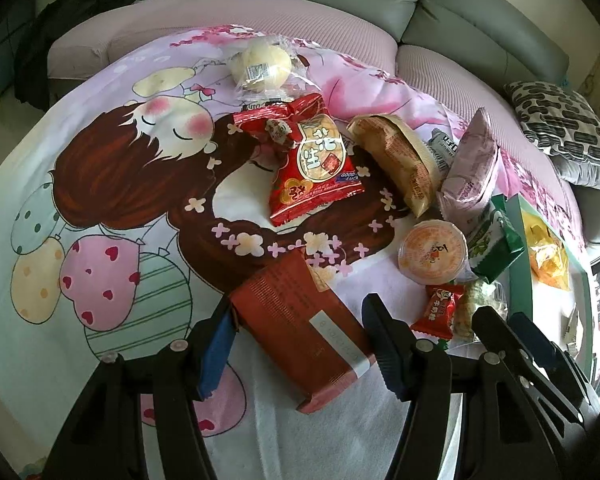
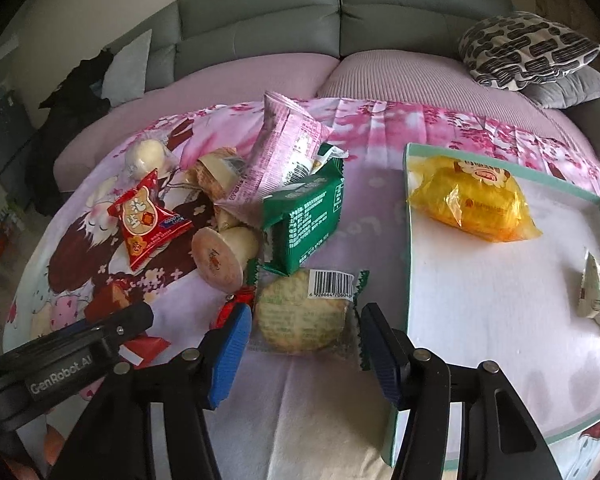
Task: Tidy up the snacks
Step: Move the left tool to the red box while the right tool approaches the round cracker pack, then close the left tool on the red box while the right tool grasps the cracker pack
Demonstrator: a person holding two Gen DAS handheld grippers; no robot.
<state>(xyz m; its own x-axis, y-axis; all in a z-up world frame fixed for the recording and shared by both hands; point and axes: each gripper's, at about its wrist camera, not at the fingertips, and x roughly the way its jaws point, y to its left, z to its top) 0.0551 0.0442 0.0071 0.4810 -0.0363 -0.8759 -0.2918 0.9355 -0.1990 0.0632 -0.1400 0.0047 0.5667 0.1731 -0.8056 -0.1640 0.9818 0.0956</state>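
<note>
Our left gripper (image 1: pixel 300 340) clenches the red box (image 1: pixel 300 332); our right gripper (image 2: pixel 304 344) grasps the round cookie (image 2: pixel 300 316) beside the tray (image 2: pixel 406 240), to load it.

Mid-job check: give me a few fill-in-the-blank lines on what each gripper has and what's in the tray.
The left gripper grips a ___ box.
The round cracker between the right gripper's fingers has a wrapper that bears a printed ___.
The bigger packet in the teal-rimmed tray is ___.
Missing words: red; barcode; yellow.
</note>
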